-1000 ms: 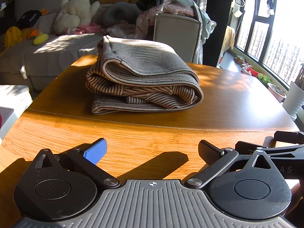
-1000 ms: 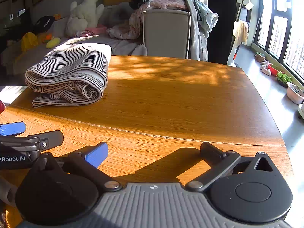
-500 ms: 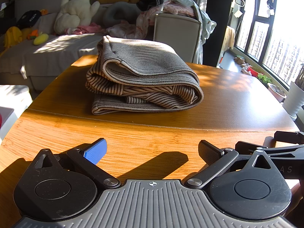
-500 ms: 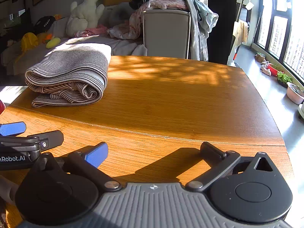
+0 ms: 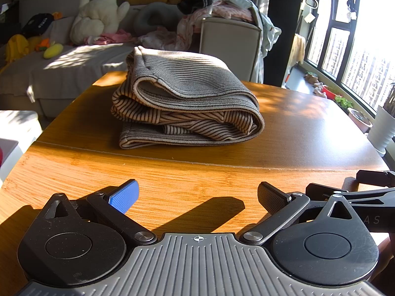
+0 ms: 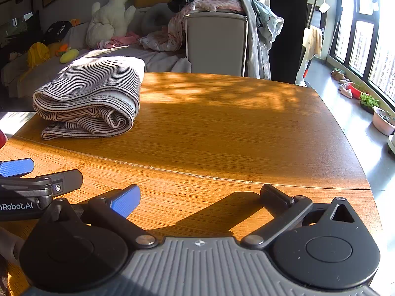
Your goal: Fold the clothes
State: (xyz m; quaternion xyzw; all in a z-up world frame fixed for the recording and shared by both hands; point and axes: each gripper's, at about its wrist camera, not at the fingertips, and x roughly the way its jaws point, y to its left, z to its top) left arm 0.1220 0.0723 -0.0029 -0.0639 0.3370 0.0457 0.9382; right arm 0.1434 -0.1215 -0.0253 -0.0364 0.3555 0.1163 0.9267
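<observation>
A striped grey and tan garment [image 5: 185, 103] lies folded in a thick bundle on the wooden table [image 5: 296, 133], straight ahead in the left wrist view. In the right wrist view the same garment [image 6: 91, 98] sits at the far left of the table [image 6: 234, 128]. My left gripper [image 5: 197, 197] rests low over the near table edge, open and holding nothing, well short of the bundle. My right gripper [image 6: 200, 199] is open too, with only bare wood between its fingers. Each gripper shows at the edge of the other's view.
Behind the table stands a beige chair [image 6: 216, 42] heaped with loose clothes [image 6: 222, 0]. A sofa [image 5: 61, 69] with a white plush toy [image 5: 98, 17] fills the back left. Windows and potted plants [image 6: 370, 101] line the right side.
</observation>
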